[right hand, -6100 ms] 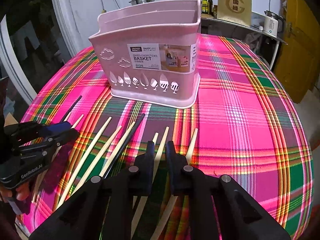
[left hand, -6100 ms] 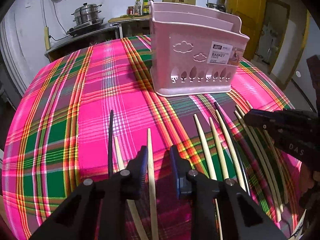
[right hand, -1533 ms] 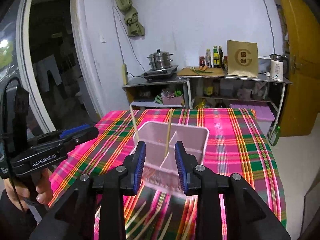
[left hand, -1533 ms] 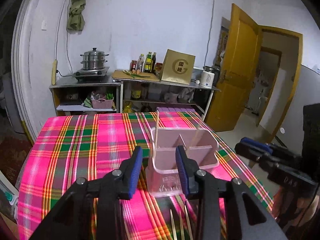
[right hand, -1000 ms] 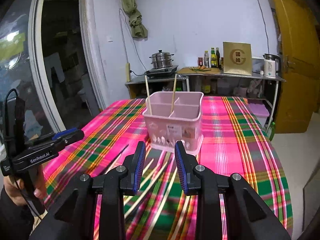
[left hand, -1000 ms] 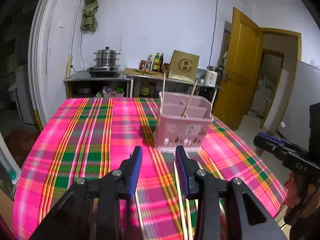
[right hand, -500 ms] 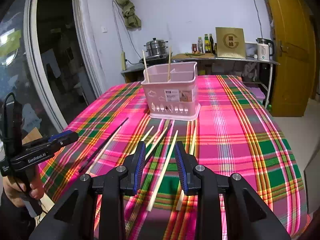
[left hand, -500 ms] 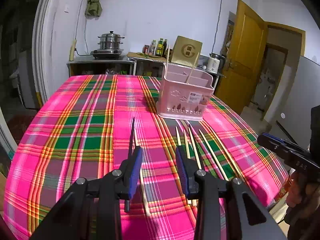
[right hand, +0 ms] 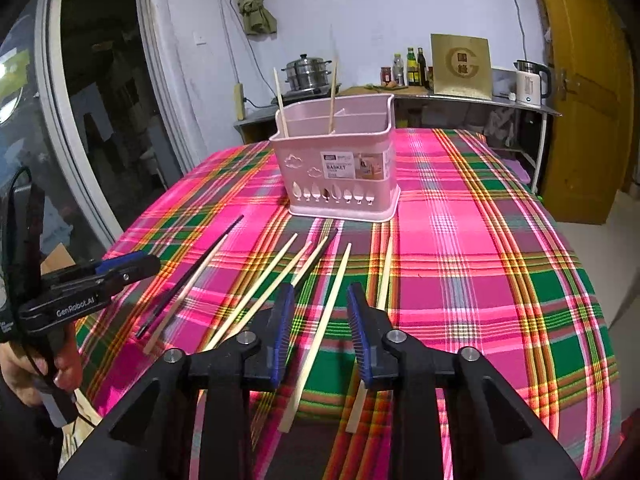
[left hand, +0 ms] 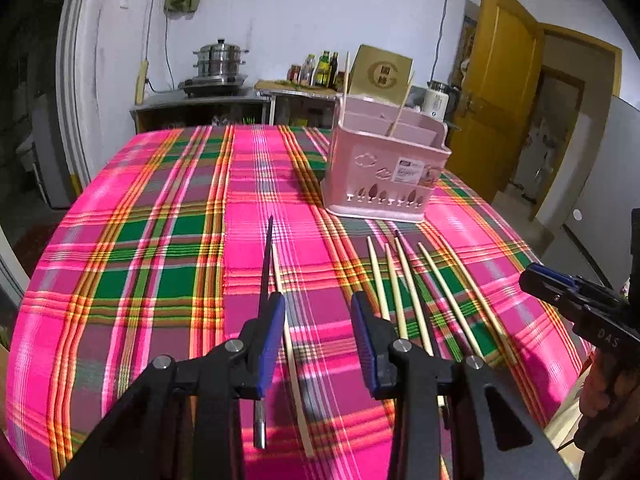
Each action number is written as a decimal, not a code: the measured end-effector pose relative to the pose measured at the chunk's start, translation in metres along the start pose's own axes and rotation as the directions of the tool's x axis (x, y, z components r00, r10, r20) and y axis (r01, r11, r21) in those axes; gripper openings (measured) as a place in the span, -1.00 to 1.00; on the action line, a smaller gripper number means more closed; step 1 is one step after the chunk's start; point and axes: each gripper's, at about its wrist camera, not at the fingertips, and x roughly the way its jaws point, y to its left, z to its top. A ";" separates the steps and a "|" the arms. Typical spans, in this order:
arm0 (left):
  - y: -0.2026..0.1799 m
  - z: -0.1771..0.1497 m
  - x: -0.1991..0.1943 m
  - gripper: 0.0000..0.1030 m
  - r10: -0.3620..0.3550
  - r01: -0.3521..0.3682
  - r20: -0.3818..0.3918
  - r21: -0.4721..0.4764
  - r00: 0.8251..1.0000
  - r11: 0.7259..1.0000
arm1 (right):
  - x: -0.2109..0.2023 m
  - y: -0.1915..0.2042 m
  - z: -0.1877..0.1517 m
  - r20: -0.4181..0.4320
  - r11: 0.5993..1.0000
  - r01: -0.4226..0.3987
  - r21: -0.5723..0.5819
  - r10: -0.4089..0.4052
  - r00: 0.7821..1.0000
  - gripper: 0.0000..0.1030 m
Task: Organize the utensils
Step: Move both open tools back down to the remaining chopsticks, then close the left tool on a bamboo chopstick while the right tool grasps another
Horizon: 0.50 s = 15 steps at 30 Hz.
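Note:
A pink utensil basket point(left hand: 382, 174) point(right hand: 340, 172) stands on the plaid tablecloth with two wooden chopsticks point(right hand: 332, 92) upright in it. Several wooden chopsticks point(left hand: 412, 292) point(right hand: 334, 300) and a black chopstick point(left hand: 265, 264) point(right hand: 188, 276) lie on the cloth in front of it. My left gripper point(left hand: 318, 308) is open and empty, hovering over a wooden chopstick point(left hand: 286, 332) beside the black one. My right gripper point(right hand: 320, 298) is open and empty above a wooden chopstick. Each gripper shows at the edge of the other's view.
The pink and green plaid tablecloth point(left hand: 160, 240) covers the whole table. Behind stand a counter with a steamer pot point(left hand: 218, 62), bottles point(right hand: 412, 66), a gold box point(left hand: 384, 74) and a kettle point(right hand: 530, 82). A yellow door point(left hand: 496, 92) is at the right.
Both grippers have come down from high above the basket to low over the chopsticks on the cloth. Two chopsticks that lay on the cloth earlier now stand in the basket.

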 end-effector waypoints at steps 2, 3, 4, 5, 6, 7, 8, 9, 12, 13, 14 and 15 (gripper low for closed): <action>0.002 0.003 0.011 -0.39 -0.002 0.002 -0.031 -0.003 1.000 1.000 | 0.009 -0.002 0.002 -0.019 1.000 0.003 0.000 -0.003 1.000 -0.51; 0.003 0.005 0.016 -0.41 -0.003 0.004 -0.044 0.001 0.999 1.000 | 0.012 -0.002 0.002 -0.026 1.000 0.005 0.000 -0.005 1.000 -0.53; 0.004 0.006 0.023 -0.44 -0.004 0.004 -0.061 0.001 0.998 1.000 | 0.018 -0.002 0.004 -0.039 1.000 0.008 0.000 -0.008 0.999 -0.56; 0.004 0.008 0.029 -0.47 -0.003 0.003 -0.077 0.001 0.997 1.000 | 0.022 -0.003 0.005 -0.047 1.000 0.008 0.000 -0.008 0.999 -0.57; 0.005 0.009 0.036 -0.49 -0.001 0.001 -0.093 0.003 0.996 1.000 | 0.028 -0.004 0.007 -0.060 1.000 0.010 0.001 -0.010 0.998 -0.58; 0.007 0.010 0.042 -0.51 0.000 0.001 -0.106 0.003 0.994 1.000 | 0.031 -0.005 0.008 -0.068 1.000 0.013 0.002 -0.013 0.998 -0.59; 0.008 0.011 0.047 -0.52 -0.002 0.002 -0.116 0.001 0.993 1.000 | 0.037 -0.005 0.010 -0.079 1.000 0.016 0.000 -0.016 0.997 -0.60; 0.009 0.012 0.051 -0.52 -0.004 0.004 -0.125 -0.001 0.992 1.000 | 0.041 -0.006 0.011 -0.087 1.000 0.017 -0.001 -0.017 0.996 -0.61; 0.013 0.016 0.062 -0.52 0.001 -0.002 -0.146 -0.006 0.989 1.000 | 0.052 -0.006 0.015 -0.110 1.000 0.021 -0.007 -0.022 0.994 -0.62; 0.014 0.018 0.065 -0.52 -0.001 -0.001 -0.152 -0.008 0.988 1.000 | 0.057 -0.007 0.017 -0.120 1.000 0.026 -0.010 -0.027 0.992 -0.62; 0.015 0.018 0.067 -0.52 -0.003 0.001 -0.156 -0.010 0.988 1.000 | 0.061 -0.007 0.018 -0.127 1.000 0.028 -0.013 -0.029 0.992 -0.63; 0.015 0.019 0.069 -0.52 -0.003 0.002 -0.161 -0.011 0.987 1.000 | 0.063 -0.007 0.019 -0.132 1.000 0.028 -0.014 -0.030 0.991 -0.63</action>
